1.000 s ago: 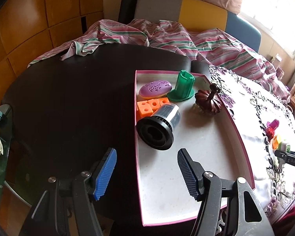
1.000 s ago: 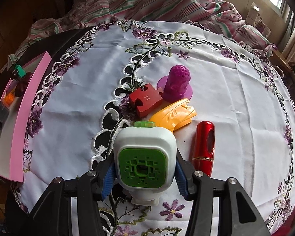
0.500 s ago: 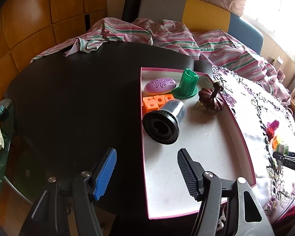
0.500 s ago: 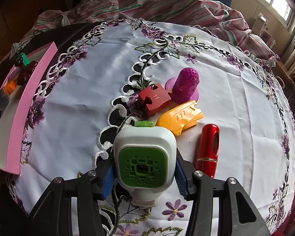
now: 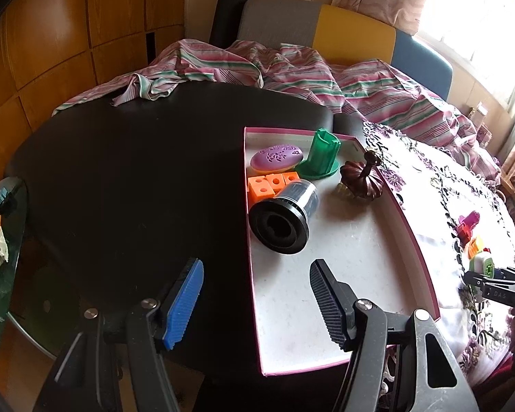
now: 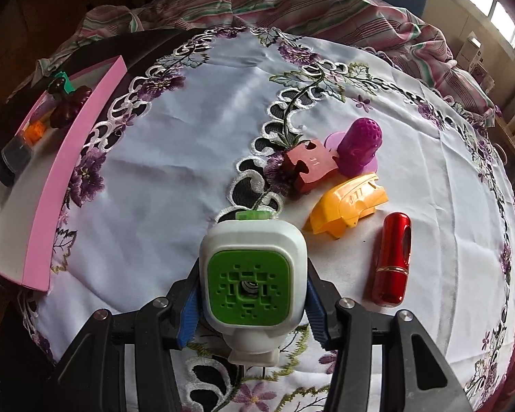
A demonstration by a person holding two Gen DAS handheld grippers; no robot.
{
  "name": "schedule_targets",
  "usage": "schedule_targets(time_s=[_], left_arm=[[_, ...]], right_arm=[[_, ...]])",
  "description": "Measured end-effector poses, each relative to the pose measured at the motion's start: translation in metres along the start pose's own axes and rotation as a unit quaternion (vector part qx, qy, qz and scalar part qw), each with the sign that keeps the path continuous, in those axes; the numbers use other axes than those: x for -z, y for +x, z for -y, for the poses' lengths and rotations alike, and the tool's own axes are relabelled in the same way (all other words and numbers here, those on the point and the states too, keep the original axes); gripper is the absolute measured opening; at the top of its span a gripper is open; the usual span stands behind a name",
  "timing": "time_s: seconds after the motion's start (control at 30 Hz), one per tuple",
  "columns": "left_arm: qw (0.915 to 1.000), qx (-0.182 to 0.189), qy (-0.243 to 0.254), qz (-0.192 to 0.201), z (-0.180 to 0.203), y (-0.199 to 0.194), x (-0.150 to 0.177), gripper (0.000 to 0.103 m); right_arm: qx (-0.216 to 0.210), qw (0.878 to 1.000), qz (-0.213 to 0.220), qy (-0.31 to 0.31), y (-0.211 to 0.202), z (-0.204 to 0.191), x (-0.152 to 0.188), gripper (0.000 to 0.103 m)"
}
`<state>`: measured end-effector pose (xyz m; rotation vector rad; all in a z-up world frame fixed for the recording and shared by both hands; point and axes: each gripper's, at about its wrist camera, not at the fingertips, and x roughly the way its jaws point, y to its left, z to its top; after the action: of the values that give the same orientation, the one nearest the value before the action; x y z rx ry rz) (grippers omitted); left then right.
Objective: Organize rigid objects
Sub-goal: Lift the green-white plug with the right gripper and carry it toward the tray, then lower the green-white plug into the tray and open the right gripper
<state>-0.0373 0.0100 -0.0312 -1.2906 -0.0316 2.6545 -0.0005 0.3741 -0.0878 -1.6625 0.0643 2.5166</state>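
Observation:
My right gripper is shut on a white box with a green perforated face, held over the embroidered cloth. Beyond it on the cloth lie a dark red puzzle piece, a purple domed piece, a yellow shell and a red lipstick tube. The pink-rimmed tray holds a black-and-clear cylinder, orange cubes, a purple oval, a green stand and a dark brown pumpkin. My left gripper hangs open over the tray's near left rim, empty.
A black table spreads left of the tray. Striped bedding is bunched behind the table, with chairs beyond. The tray sits at the far left in the right wrist view. My right gripper shows at the left view's right edge.
My right gripper has drifted with the white box; the objects on the cloth now sit further right and up in its view. The left view has shifted slightly, the tray sliding right.

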Motion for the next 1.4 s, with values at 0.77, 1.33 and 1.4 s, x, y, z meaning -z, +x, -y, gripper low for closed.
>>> schedule_targets(time_s=[0.77, 1.33, 1.4], left_arm=[[0.9997, -0.006, -0.026, -0.001, -0.023, -0.002, 0.004, 0.065], [0.9986, -0.008, -0.05, -0.014, -0.044, 0.006, 0.007, 0.065], [0.9986, -0.008, -0.05, -0.015, -0.044, 0.007, 0.007, 0.065]], right_arm=[[-0.165, 0.979, 0.097, -0.063, -0.058, -0.151, -0.065, 0.052], [-0.162, 0.983, 0.028, -0.077, 0.035, -0.226, -0.117, 0.053], [-0.163, 0.983, 0.028, -0.075, 0.035, -0.225, -0.115, 0.053]])
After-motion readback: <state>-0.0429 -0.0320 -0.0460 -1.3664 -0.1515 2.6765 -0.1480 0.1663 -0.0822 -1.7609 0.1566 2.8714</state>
